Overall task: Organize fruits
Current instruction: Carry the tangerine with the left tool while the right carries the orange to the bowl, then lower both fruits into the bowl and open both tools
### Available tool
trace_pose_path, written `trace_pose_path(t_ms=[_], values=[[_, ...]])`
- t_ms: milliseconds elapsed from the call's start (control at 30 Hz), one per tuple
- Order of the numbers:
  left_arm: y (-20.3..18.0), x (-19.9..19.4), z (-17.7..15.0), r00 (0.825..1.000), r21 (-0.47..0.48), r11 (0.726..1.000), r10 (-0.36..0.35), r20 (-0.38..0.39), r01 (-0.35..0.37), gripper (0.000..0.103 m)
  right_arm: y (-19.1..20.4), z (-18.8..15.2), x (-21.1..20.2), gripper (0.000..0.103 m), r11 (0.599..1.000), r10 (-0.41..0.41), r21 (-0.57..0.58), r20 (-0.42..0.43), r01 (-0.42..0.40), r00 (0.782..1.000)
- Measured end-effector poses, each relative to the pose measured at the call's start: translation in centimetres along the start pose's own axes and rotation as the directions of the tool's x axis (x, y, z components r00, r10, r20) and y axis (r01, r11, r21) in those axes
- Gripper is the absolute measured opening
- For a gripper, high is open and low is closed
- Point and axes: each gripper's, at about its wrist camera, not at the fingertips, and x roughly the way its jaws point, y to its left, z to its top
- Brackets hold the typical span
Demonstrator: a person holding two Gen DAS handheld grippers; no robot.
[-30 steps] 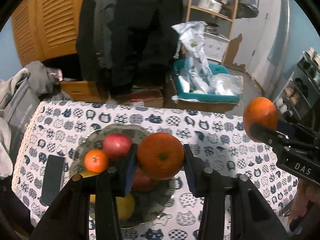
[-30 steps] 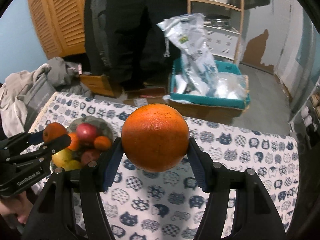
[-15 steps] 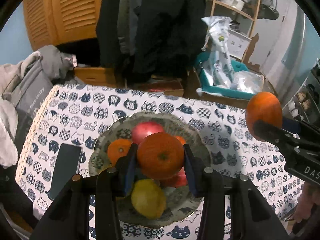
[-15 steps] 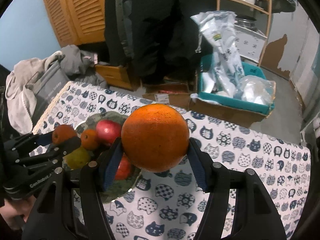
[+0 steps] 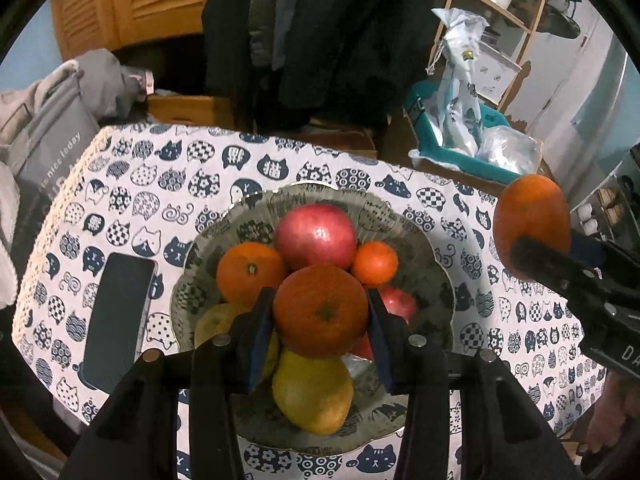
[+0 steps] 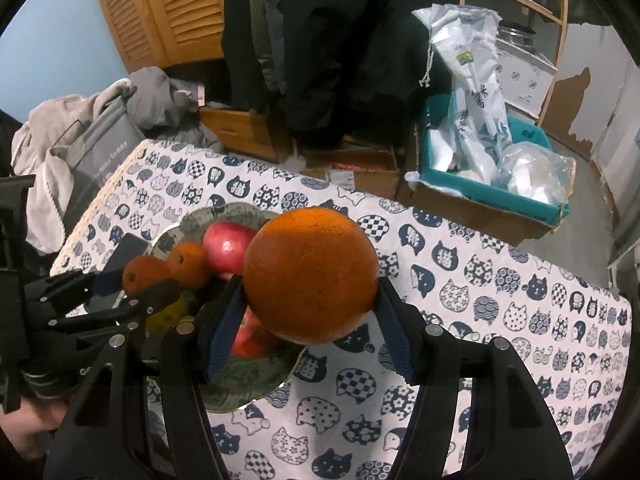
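Your left gripper (image 5: 320, 320) is clamped on a tangerine (image 5: 321, 311) over the bowl (image 5: 436, 280); lower it gently before releasing, right gripper (image 6: 310, 334) probably waits gripping its orange (image 6: 311, 275)

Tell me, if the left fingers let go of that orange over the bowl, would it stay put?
Probably not at once: the orange is round, so it may roll. It hangs over heaped fruit, not flat bowl floor, so it would likely settle into a gap. Its firm-looking peel suggests it won't bruise easily.

Dim indoor light, sharp centre — fisheye bending and black vignette at edges.
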Motion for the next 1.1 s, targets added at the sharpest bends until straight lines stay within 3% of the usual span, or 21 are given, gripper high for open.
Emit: trace_pose_path(t_ms=[133, 367, 667, 933, 1100], values=[[0.3, 0.0, 0.2, 1.000, -0.013, 1.000, -0.010, 0.012, 0.010, 0.068, 0.4, -0.1, 0.6, 0.064, 1.000, 0.005, -0.001, -0.013, -0.005, 1.000], [1.9, -1.3, 0.2, 1.000, -0.049, 0.999, 0.014, 0.016, -0.013, 0.069, 1.3, 0.1, 1.3, 0.064, 0.999, 0.042, -0.001, -0.026, -0.042, 0.999], [4.6, -3.7, -0.1, 0.991, -0.063, 0.991, 0.123, 0.057, -0.119, 0.075, 4.4, 0.3, 3.4, 0.064, 0.994, 0.094, -0.040, -0.071, -0.097, 0.993], [7.4, -4.5, -0.8, 0.986, -0.117, 0.981, 0.158, 0.047, -0.152, 0.075, 7.6, -0.1, 6.0, 0.065, 0.987, 0.120, -0.088, -0.132, -0.133, 0.984], [8.4, -5.1, -1.1, 0.989, -0.156, 0.978, 0.142, 0.039, -0.135, 0.075, 8.7, -0.6, 7.6, 0.065, 0.984, 0.127, -0.100, -0.177, -0.146, 0.976]])
